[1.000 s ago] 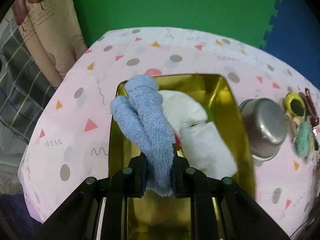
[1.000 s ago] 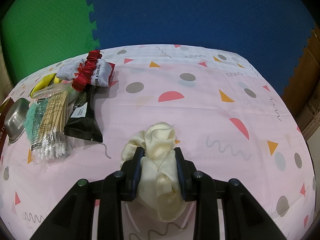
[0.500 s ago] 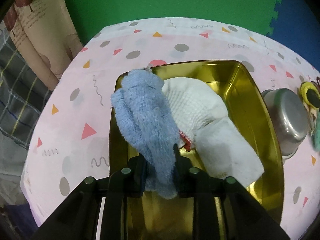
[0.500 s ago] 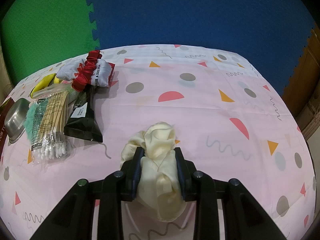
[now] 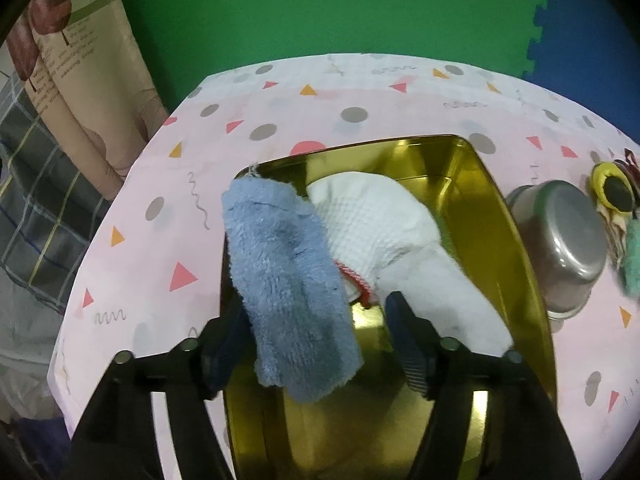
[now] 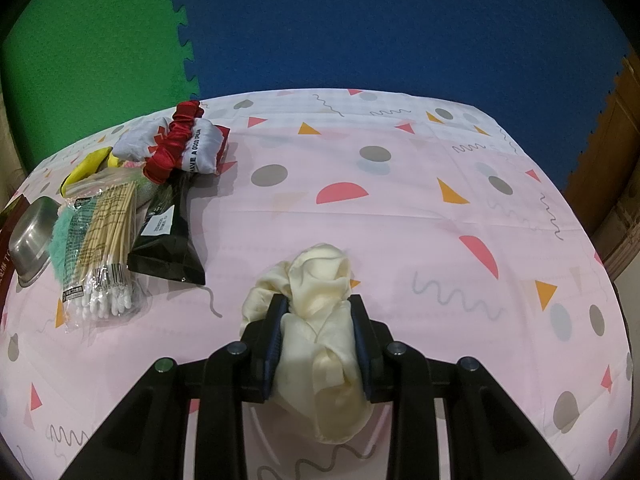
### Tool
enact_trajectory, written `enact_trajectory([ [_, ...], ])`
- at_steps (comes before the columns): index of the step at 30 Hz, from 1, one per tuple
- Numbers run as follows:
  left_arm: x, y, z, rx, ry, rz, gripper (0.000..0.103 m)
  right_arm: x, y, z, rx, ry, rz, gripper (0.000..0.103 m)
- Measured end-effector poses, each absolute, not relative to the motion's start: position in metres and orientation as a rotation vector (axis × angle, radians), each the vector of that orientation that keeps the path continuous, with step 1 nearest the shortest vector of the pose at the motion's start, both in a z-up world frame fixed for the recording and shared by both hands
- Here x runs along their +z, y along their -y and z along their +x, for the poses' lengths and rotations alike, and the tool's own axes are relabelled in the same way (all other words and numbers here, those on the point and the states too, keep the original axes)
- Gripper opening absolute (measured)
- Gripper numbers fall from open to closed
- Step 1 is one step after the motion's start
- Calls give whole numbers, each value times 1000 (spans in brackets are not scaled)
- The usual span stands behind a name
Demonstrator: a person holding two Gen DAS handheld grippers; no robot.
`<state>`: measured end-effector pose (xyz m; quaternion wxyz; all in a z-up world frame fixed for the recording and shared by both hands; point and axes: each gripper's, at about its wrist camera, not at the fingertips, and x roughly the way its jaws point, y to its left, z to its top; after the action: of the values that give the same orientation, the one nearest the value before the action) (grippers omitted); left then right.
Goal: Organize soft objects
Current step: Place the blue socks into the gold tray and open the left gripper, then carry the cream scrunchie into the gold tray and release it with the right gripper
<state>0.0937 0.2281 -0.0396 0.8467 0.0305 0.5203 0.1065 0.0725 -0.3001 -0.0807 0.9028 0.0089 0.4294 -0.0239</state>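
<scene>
In the left wrist view my left gripper (image 5: pixel 320 344) hangs over a gold tin (image 5: pixel 496 208) with its jaws spread apart. A fluffy blue cloth (image 5: pixel 288 280) leans against the left finger, loose between the jaws, over the tin's left side. A white waffle cloth (image 5: pixel 376 232) lies in the tin. In the right wrist view my right gripper (image 6: pixel 318 340) is shut on a cream satin cloth (image 6: pixel 320 308), held just above the pink patterned tablecloth (image 6: pixel 400 208).
An upturned steel bowl (image 5: pixel 560 240) sits right of the tin. At the left of the right wrist view lie a cotton swab pack (image 6: pixel 100 248), a black pouch (image 6: pixel 172 240), a red scrunchie (image 6: pixel 176 144) on a white packet, and a yellow item (image 6: pixel 88 164).
My left gripper has opened and released the blue cloth, which now slumps over the tin. It also moved closer over the tin. My right gripper has not moved.
</scene>
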Motion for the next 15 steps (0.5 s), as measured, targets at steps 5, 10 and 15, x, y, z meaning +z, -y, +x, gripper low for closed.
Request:
enact_trajectory([
  [5,-30,-221,85,212,-1064,53,80,-80,300,73,-49,-888,18,31],
  [10,-16,-209,72,221,-1005,77,81,-81,300,73,-52,-888,15,31],
  [15,-6,-195,58,222,-957,77,82,-81,300,73,-52,-888,13,31],
])
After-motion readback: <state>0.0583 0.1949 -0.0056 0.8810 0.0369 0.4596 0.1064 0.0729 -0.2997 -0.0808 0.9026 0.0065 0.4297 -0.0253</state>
